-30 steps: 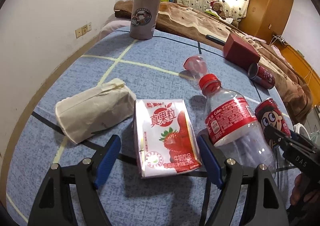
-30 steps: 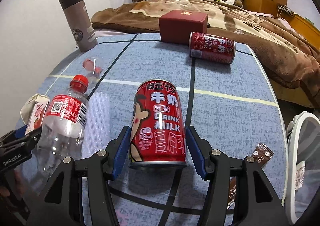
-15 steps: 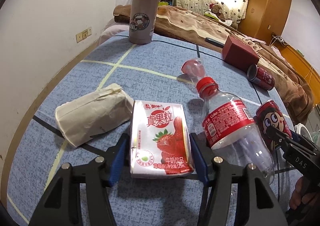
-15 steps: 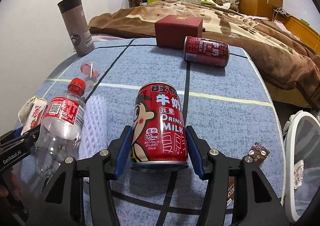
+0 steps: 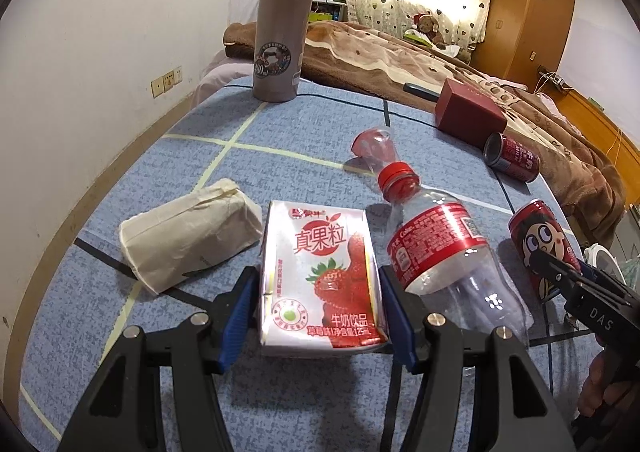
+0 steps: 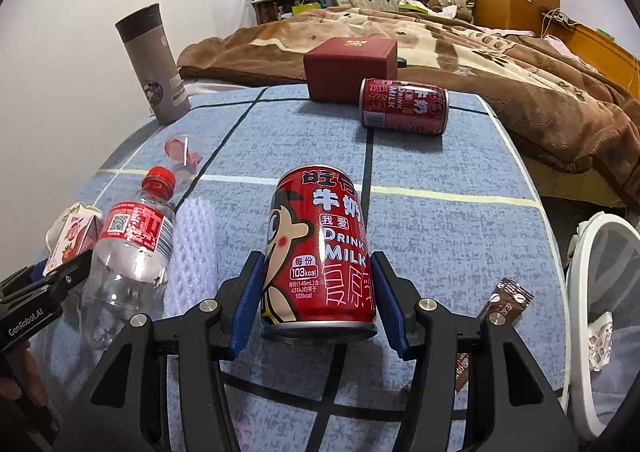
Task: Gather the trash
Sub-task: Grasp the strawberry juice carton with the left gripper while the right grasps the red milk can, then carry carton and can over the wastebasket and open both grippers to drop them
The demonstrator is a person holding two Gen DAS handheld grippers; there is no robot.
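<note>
My left gripper (image 5: 320, 308) is shut on a strawberry milk carton (image 5: 320, 272), lifted and tilted off the blue tablecloth. My right gripper (image 6: 318, 308) is shut on a red milk can (image 6: 320, 252), raised a little above the table; the can also shows in the left wrist view (image 5: 540, 244). An empty clear plastic bottle with a red cap (image 5: 440, 252) lies between the two grippers (image 6: 132, 240). A crumpled paper wrapper (image 5: 188, 236) lies left of the carton. A second red can (image 6: 404, 105) lies on its side at the far right. A clear plastic cup (image 5: 374, 145) lies beyond the bottle.
A grey thermos (image 5: 282, 31) stands at the table's far left. A dark red box (image 6: 352, 67) sits at the far edge. A foam net sleeve (image 6: 192, 248) lies beside the bottle. A brown sachet (image 6: 508, 300) lies near the right edge. A white-rimmed bin (image 6: 600, 292) stands below right.
My left gripper closed from wide open onto the milk carton and lifted it. My right gripper kept its hold on the red can and raised it slightly.
</note>
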